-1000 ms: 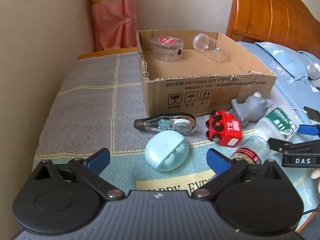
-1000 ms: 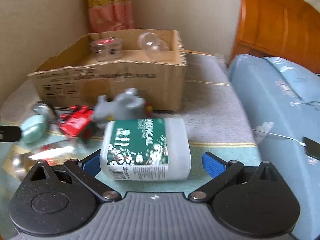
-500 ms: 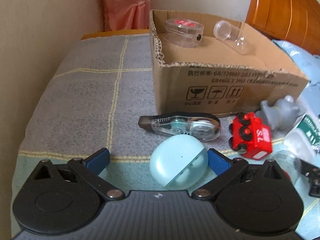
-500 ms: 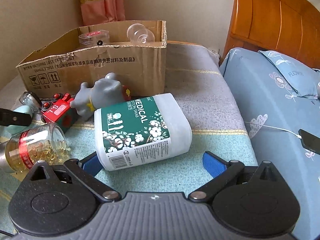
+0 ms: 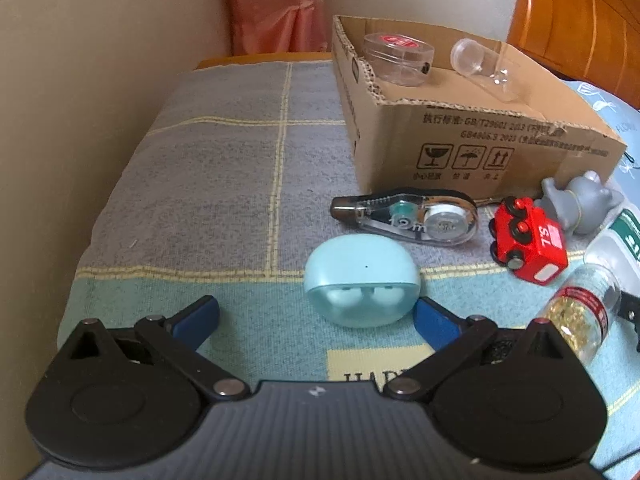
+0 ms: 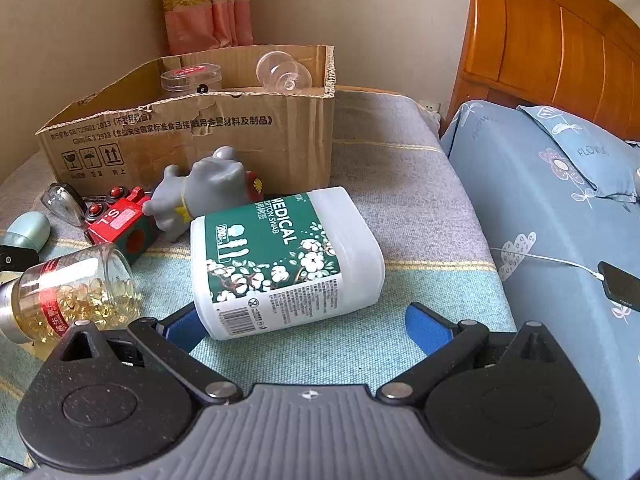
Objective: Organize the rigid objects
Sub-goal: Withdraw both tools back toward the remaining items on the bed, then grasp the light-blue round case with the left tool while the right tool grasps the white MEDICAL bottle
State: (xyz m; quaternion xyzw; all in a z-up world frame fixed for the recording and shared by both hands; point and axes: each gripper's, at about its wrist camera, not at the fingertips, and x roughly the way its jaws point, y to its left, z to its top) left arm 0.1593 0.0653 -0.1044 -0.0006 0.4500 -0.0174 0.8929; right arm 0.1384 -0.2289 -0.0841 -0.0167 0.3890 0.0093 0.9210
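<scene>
**Both sets of jaws spread over loose items beside the box**

Left gripper (image 5: 316, 316) low over a grey and teal woven blanket (image 5: 224, 184), jaws spread wide, not touching anything. Pale blue rounded earbud case (image 5: 362, 284) lying between the blue pads, nearer the right-hand pad (image 5: 434, 320); contact there hard to judge. Just beyond it, a clear plastic correction-tape dispenser with a black tip (image 5: 404, 218), flat on the blanket. To its right, a red toy train marked "SL" (image 5: 528, 240) tipped on its side, then a grey rubber animal figure (image 5: 580, 204), partly cut off by the view's edge. Glass bottle of golden capsules with a red label (image 5: 576, 312) lying down, its lower end hidden behind the gripper body.

Open brown cardboard box (image 5: 480, 152) behind these items, holding a clear round container with a red top (image 5: 398, 58) and a clear plastic cup (image 5: 480, 66) on its side.

Right gripper (image 6: 298, 322) also with jaws spread, empty. White plastic cotton-swab tub with a green floral "MEDICAL" label (image 6: 280, 264) lying on its side between the pads; its near left corner covers most of the left pad (image 6: 180, 326), the right pad well apart from it. In this view the earbud case and the tape dispenser only half seen at the left edge. Far right, a blue flowered bedsheet (image 6: 540, 220) with a white cable (image 6: 540, 258) running to a dark phone (image 6: 620, 290), cut off at the frame. Orange wooden headboard (image 6: 560, 48) behind.
</scene>
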